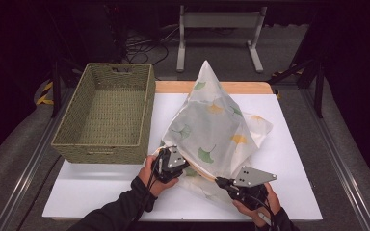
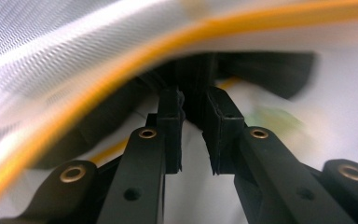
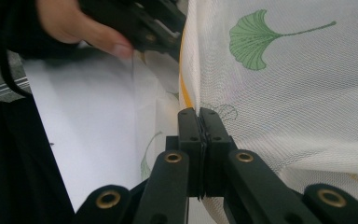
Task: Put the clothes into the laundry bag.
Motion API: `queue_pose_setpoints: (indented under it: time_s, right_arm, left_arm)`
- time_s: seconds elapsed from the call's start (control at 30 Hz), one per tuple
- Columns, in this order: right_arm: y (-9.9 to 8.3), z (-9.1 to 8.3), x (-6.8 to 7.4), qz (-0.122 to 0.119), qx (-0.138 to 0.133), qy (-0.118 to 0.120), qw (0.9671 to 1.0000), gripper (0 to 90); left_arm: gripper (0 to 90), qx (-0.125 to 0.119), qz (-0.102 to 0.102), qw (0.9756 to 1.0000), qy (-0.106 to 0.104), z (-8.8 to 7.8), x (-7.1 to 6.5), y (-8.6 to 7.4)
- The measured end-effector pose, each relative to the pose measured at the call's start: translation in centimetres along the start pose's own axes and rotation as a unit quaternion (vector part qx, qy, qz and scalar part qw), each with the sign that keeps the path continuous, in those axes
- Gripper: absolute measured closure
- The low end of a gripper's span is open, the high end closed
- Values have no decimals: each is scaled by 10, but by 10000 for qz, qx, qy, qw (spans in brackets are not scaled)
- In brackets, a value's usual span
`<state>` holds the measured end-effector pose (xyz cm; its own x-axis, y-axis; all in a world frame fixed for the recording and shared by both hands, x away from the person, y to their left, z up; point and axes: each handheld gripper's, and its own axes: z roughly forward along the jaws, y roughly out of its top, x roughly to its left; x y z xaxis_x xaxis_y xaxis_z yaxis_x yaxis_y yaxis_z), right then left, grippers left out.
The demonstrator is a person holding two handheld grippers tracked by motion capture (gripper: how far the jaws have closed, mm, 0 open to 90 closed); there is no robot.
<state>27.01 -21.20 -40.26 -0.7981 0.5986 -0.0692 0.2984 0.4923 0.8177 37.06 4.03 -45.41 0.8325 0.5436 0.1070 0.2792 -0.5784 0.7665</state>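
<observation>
A white mesh food cover (image 1: 211, 126) printed with green and yellow ginkgo leaves stands peaked like a tent on the white table top (image 1: 291, 159). Its orange rim (image 2: 121, 70) runs along the near edge. My right gripper (image 1: 220, 182) is shut on the cover's near rim; in the right gripper view the jaws (image 3: 199, 111) meet with the mesh edge (image 3: 279, 93) pinched at their tips. My left gripper (image 1: 184, 167) is at the cover's near-left edge. Its jaws (image 2: 194, 100) stand a little apart under the blurred rim, with white mesh between them.
A green woven basket (image 1: 101, 155) sits on the left part of the table, close beside the cover. The person's left hand (image 3: 81, 28) shows in the right gripper view. A grey metal stand (image 1: 219, 21) is on the floor behind the table.
</observation>
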Motion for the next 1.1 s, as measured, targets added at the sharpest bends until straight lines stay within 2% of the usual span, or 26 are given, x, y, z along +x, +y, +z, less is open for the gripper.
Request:
queue_pose_setpoints:
  time_s: [0.07,0.1,0.13,0.17,0.2,0.23,0.3,0.4,0.47,0.5,0.57,0.63,0.73,0.77,0.8,0.83,0.93,1.03,1.07,1.1]
  right_arm:
    - [0,-1,0,-31,-40,33,10000,893]
    - [0,-1,0,-36,-38,34,10000,893]
    - [0,-1,0,-27,-45,31,10000,893]
    - [0,-2,0,-19,-42,31,10000,892]
    - [0,-2,0,-19,-42,31,10000,892]
    - [0,-2,0,-24,-41,23,10000,893]
    - [0,-3,-1,-1,-50,-5,10000,892]
    - [0,-4,-1,-2,-59,-42,10000,892]
    - [0,-5,-3,5,-74,-73,9999,892]
    - [0,-5,-3,2,-72,-81,9999,892]
    - [-1,-5,-4,3,-41,-90,10000,892]
    - [-1,-4,-4,-22,-5,-159,9999,892]
    - [-1,-7,-5,33,-62,-217,9997,892]
    - [-1,-8,-6,49,-101,-228,9997,892]
    - [-1,-8,-6,49,-101,-228,9997,892]
    - [-1,-9,-6,67,-128,-238,9996,892]
    - [0,-13,-7,75,-210,-242,9995,893]
    - [3,-18,-7,92,-276,-221,9993,893]
    - [3,-19,-6,98,-295,-218,9993,893]
    - [4,-20,-6,77,-296,-237,9993,893]
  left_arm:
    - [839,-90,-375,9988,-294,13,7,8]
    - [853,-170,-425,9982,-397,19,7,13]
    - [860,-170,-425,9982,-397,19,7,13]
    - [865,-203,-284,9984,-440,29,3,22]
    - [867,-203,-284,9984,-440,29,3,22]
    - [867,-200,-209,9984,-482,36,1,28]
    - [876,-229,-259,9980,-522,47,-2,36]
    - [879,-354,-326,9974,-528,53,-1,41]
    - [880,-557,-369,9960,-595,56,-1,45]
    - [880,-677,-446,9941,-715,57,-1,46]
    - [880,-725,-423,9936,-759,58,-1,48]
    - [874,-743,-473,9920,-902,55,-1,47]
    - [847,-705,-270,9924,-969,39,-1,42]
    - [819,-655,-127,9932,-956,29,-2,40]
    - [802,-655,-127,9932,-956,29,-2,40]
    - [802,-641,-2,9926,-1027,17,-1,36]
    - [750,-653,135,9920,-1071,-17,1,25]
    - [702,-679,291,9936,-855,-52,3,11]
    - [678,-681,322,9947,-703,-61,4,6]
    - [652,-701,415,9956,-465,-71,4,1]
